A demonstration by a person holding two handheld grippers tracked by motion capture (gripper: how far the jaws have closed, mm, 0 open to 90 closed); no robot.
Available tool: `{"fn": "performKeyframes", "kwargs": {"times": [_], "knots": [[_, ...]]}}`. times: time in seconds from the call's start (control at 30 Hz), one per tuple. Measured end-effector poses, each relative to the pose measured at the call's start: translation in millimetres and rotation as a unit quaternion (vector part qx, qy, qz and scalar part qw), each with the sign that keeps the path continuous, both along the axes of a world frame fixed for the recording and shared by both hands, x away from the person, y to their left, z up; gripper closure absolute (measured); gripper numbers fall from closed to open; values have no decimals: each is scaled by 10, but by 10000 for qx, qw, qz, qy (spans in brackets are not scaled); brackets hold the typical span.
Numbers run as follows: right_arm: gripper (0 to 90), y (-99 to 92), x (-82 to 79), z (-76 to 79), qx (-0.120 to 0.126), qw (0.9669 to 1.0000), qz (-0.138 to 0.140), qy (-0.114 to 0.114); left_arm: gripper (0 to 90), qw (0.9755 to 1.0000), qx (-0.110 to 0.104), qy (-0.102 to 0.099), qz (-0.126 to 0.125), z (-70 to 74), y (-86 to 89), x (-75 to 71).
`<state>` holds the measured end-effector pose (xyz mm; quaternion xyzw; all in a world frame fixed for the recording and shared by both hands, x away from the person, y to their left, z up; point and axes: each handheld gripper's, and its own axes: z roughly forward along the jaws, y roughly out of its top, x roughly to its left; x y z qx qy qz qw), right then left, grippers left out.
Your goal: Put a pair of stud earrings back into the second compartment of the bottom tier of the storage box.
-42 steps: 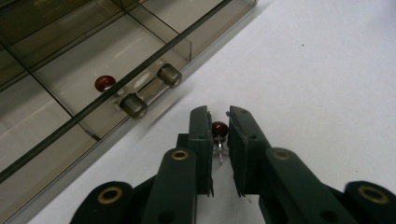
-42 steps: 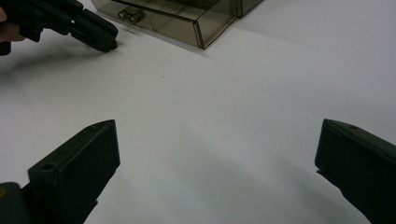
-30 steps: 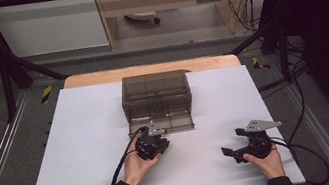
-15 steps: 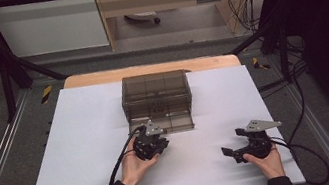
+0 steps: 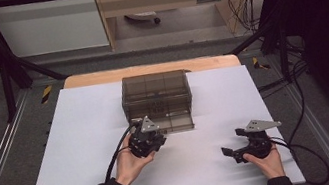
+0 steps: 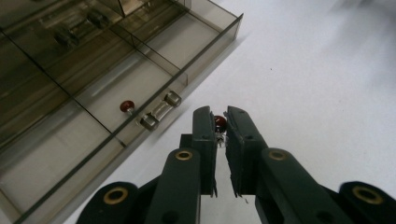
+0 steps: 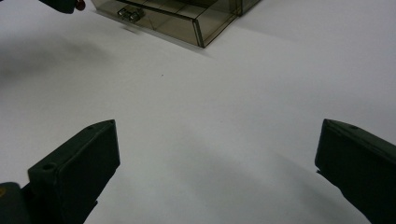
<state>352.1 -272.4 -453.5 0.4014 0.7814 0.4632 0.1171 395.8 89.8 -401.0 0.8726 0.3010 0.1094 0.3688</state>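
Since the earlier frames the left gripper [image 5: 145, 137] has crept slightly forward toward the smoky transparent plastic drawer cabinet [image 5: 155, 94], which sits at the middle of the white worktop [image 5: 76, 153] near its far edge; the right gripper [image 5: 242, 146] has hardly shifted and rests near the worktop's near right corner. In the left gripper view the left gripper's jaws are nearly closed, pinching a small dark-red round-headed pin with a thin metal leg [image 6: 220, 124] at their tips, held just outside the front wall of the pulled-out bottom drawer [image 6: 140, 79]. A second small dark-red round-headed piece [image 6: 126, 107] lies inside that drawer, in the compartment just behind the front wall, near the drawer's metal handle [image 6: 159, 112]. The right gripper's jaws stand wide apart, holding nothing, over bare worktop, with the drawer corner [image 7: 198, 28] well ahead of them. Judgement: drawer already opened, one red piece apparently stored, a second in the grip and short of the drawer. Left to do, as it seems: carry the held piece over the front wall, let it go in a compartment, push the drawer shut. Cannot tell whether more pieces wait elsewhere
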Motion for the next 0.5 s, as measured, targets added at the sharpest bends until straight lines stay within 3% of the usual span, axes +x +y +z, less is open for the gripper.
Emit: {"fn": "performKeyframes", "kwargs": {"times": [0.5], "knots": [[6, -4, -1, 3, 1, 10000, -2, -8, 820, 9998, 62, -186, -32, 305, -14, 119]]}}
